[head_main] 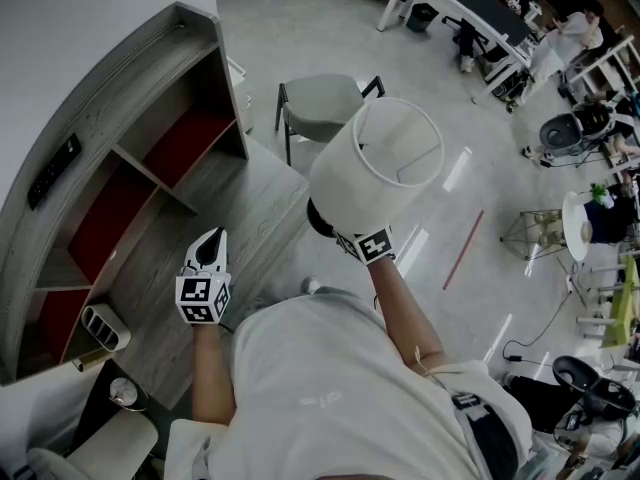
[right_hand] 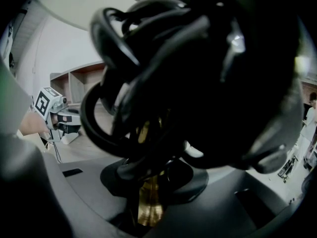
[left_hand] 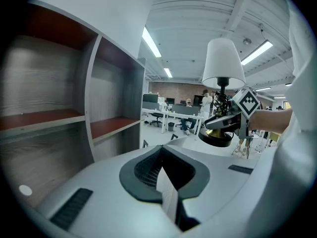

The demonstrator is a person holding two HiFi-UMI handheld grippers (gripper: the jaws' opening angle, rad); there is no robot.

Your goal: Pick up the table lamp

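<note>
1. The right gripper (head_main: 345,236) is clamping the table lamp (head_main: 375,163) low on its stem. In the right gripper view the brass stem (right_hand: 148,202) is sitting between the two jaws, which are pressing on it from both sides.
2. The lamp is hanging in the air in front of the person, off the wooden desk (head_main: 250,198) and near its outer edge, above the grey floor (head_main: 440,58). It is standing roughly upright. In the head view the open top of the white shade is facing the camera.
3. A black cord (right_hand: 119,98) is looping in coils around the stem just above the jaws and is filling much of the right gripper view.
4. In the left gripper view the lamp (left_hand: 223,63) is showing whole: white shade on top, dark stem, brass-and-black base below. The right gripper (left_hand: 225,120) is gripping it just above the base.
5. The left gripper (head_main: 208,253) is hovering over the desk, well apart from the lamp. Its jaws are lying together with nothing between them, and it is touching nothing.
6. The left gripper is pointing past the open shelf unit (head_main: 130,138), whose red-lined compartments are showing at the left of its own view (left_hand: 104,128).
7. A grey chair (head_main: 320,103) is standing on the floor beyond the desk edge, behind the lamp shade in the head view.
8. The right gripper view is also catching the left gripper (right_hand: 54,110), with its marker cube, at the far left.
</note>
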